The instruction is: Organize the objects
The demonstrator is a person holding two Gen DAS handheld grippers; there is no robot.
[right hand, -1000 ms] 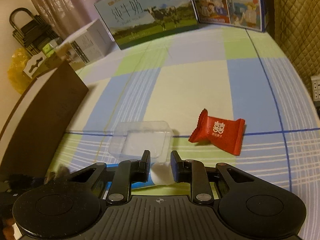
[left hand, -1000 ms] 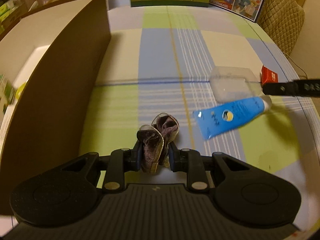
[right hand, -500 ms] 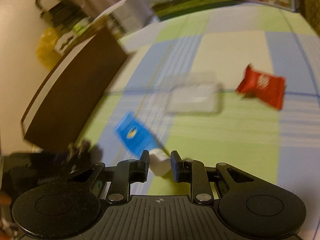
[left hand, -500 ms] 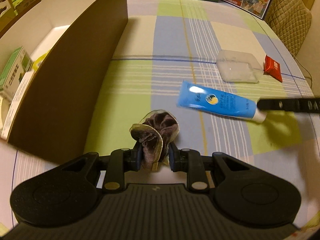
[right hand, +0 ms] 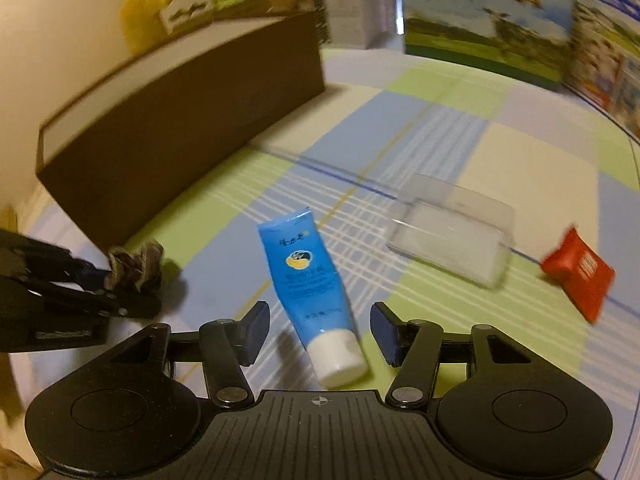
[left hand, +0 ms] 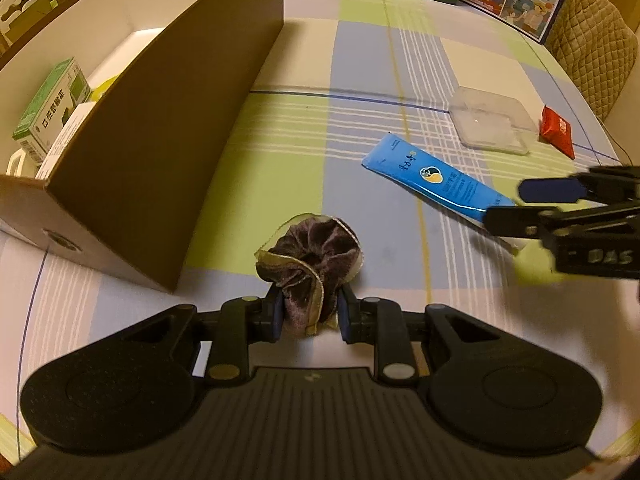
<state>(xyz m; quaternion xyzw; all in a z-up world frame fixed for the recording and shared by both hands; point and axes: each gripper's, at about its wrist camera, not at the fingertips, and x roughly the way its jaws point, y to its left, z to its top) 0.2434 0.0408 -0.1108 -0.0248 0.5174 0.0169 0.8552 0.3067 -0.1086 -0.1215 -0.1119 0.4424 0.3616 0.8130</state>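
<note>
Two handheld grippers over a checked tablecloth (left hand: 360,80).
Left gripper (left hand: 308,316) pinches a purple scrunchie (left hand: 312,256); right gripper (right hand: 318,330), jaws opening, straddles a blue tube (right hand: 308,280), apparently untouched.

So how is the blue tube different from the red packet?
The blue squeeze tube with a white cap is long and narrow; the red candy packet is short and flat. The tube's cap lies between the fingers of the right gripper, whose jaws are opening and not touching it; the packet lies off to the side, beyond the clear plastic tray. Both rest on the checked tablecloth.
</note>
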